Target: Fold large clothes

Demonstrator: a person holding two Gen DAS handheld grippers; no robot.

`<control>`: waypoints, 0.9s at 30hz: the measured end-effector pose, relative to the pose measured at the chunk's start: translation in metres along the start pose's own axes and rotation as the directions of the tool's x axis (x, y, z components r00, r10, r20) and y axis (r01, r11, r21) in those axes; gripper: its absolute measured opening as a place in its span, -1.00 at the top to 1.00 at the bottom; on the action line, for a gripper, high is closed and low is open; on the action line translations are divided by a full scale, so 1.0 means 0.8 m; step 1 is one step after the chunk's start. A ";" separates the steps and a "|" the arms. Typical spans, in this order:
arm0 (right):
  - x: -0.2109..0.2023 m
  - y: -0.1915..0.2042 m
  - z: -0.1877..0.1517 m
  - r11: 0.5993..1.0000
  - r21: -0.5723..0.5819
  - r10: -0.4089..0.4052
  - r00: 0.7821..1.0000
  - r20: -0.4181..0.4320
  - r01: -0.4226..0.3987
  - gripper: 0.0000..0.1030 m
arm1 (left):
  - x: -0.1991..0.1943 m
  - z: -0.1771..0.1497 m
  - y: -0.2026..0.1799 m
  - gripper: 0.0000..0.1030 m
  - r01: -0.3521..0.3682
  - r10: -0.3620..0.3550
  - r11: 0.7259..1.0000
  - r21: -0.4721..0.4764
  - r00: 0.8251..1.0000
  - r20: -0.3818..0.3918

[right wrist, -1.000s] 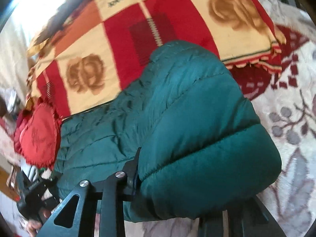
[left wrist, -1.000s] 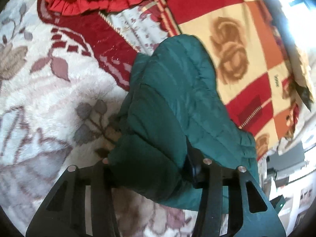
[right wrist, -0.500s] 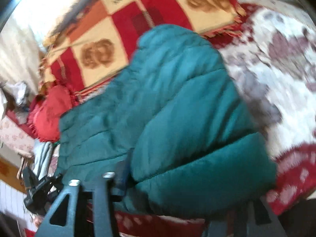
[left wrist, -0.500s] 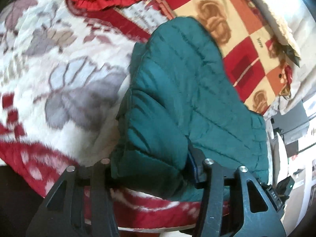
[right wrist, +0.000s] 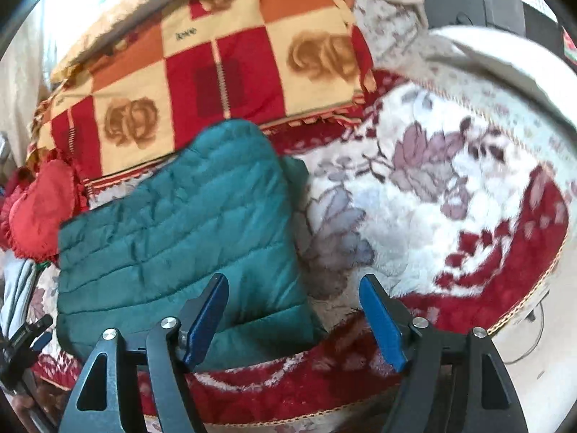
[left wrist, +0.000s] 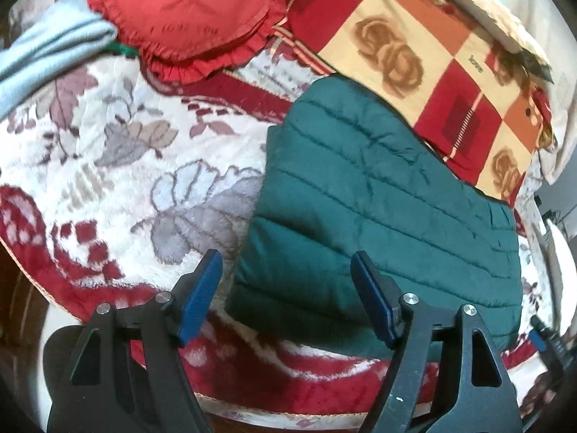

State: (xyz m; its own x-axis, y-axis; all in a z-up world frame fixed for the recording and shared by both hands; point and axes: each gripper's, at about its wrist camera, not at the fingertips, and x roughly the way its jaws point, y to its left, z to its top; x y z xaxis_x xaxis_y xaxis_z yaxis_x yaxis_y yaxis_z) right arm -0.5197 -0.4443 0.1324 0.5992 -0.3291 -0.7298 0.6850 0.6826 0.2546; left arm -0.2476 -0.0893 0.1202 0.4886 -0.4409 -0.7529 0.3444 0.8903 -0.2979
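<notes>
A dark green quilted jacket [left wrist: 378,198] [right wrist: 180,223] lies folded flat on a floral bed blanket [left wrist: 126,166] [right wrist: 450,198]. My left gripper [left wrist: 286,263] hovers just in front of the jacket's near left corner. Its jaws are opening, and the blue pads [left wrist: 202,288] stand clear of the fabric. My right gripper [right wrist: 294,285] hovers at the jacket's near right corner, its jaws opening too. Its left pad [right wrist: 205,317] is over the jacket's edge without pressing it, and the right pad is over the blanket. Neither gripper holds anything.
A red and cream checked blanket [left wrist: 414,43] [right wrist: 234,72] lies behind the jacket. A red ruffled cushion [left wrist: 187,11] [right wrist: 32,213] and a light blue cloth [left wrist: 47,47] sit to the left. The bed's near edge runs just below both grippers.
Both grippers let go of the jacket's bunched near edge and drew back toward the bed's edge. Their jaws spread wide. The jacket settled flat on the blanket.
</notes>
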 end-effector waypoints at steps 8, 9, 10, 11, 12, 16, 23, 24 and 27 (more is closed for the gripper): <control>-0.032 0.075 -0.017 0.985 -0.173 0.015 0.996 0.087 0.000 -0.53 | -0.016 -0.013 -0.035 -0.44 -0.022 0.020 0.999 0.049 0.999 0.051; -0.034 0.082 -0.020 0.983 -0.186 0.023 0.995 0.092 -0.006 -0.55 | -0.018 -0.016 -0.041 -0.44 -0.029 0.025 0.998 0.064 0.998 0.054; -0.035 0.090 -0.023 0.980 -0.197 0.033 0.995 0.095 -0.014 -0.56 | -0.019 -0.017 -0.046 -0.44 -0.037 0.033 0.996 0.078 0.998 0.059; -0.035 0.101 -0.026 0.978 -0.208 0.047 0.994 0.098 -0.026 -0.58 | -0.020 -0.019 -0.050 -0.44 -0.046 0.040 0.995 0.089 0.997 0.065; -0.035 0.108 -0.028 0.976 -0.214 0.053 0.994 0.098 -0.031 -0.61 | -0.022 -0.021 -0.055 -0.44 -0.057 0.049 0.993 0.103 0.996 0.073; -0.031 0.139 -0.036 0.965 -0.259 0.071 0.993 0.092 -0.045 -0.62 | -0.030 -0.028 -0.065 -0.44 -0.062 0.049 0.990 0.124 0.993 0.103; -0.029 0.175 -0.047 0.945 -0.325 0.067 0.992 0.112 -0.027 -0.72 | -0.038 -0.037 -0.085 -0.44 -0.090 0.062 0.979 0.180 0.986 0.153; -0.028 0.176 -0.048 0.946 -0.324 0.070 0.991 0.111 -0.030 -0.75 | -0.037 -0.037 -0.087 -0.44 -0.092 0.064 0.978 0.188 0.986 0.154; -0.023 0.176 -0.049 0.946 -0.321 0.080 0.992 0.093 -0.046 -0.76 | -0.036 -0.040 -0.092 -0.44 -0.096 0.064 0.974 0.204 0.985 0.159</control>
State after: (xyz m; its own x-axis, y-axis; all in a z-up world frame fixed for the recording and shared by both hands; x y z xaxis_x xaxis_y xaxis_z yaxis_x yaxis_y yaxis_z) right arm -0.4504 -0.3167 0.1570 0.6880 -0.3330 -0.6448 0.4876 0.8702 0.0709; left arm -0.3130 -0.1386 0.1455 0.6311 -0.3953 -0.6674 0.4517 0.8868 -0.0982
